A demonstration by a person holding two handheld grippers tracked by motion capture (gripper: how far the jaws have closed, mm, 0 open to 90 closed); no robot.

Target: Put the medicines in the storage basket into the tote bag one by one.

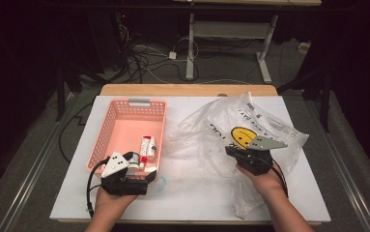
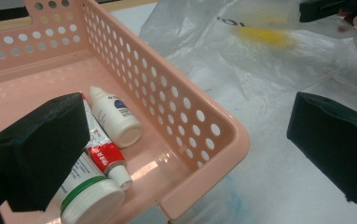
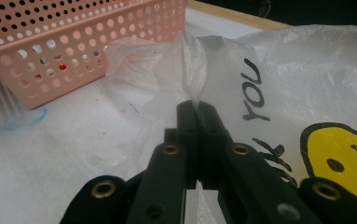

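The right gripper (image 3: 197, 109), jaws clamped on a fold of the plastic bag (image 3: 306, 88), holds that fold pointing straight up from the jaw tips.

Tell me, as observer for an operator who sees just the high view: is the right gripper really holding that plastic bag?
Observer: Yes. In the right gripper view, the right gripper is shut on a pinched fold of the plastic bag.
Operator: And the left gripper?
Observer: The left gripper is open, with the near corner of the pink basket between its jaws, untouched.
Operator: What lies in the basket?
Observer: A small white dropper bottle, a red-and-white tube and a white jar with a green band.
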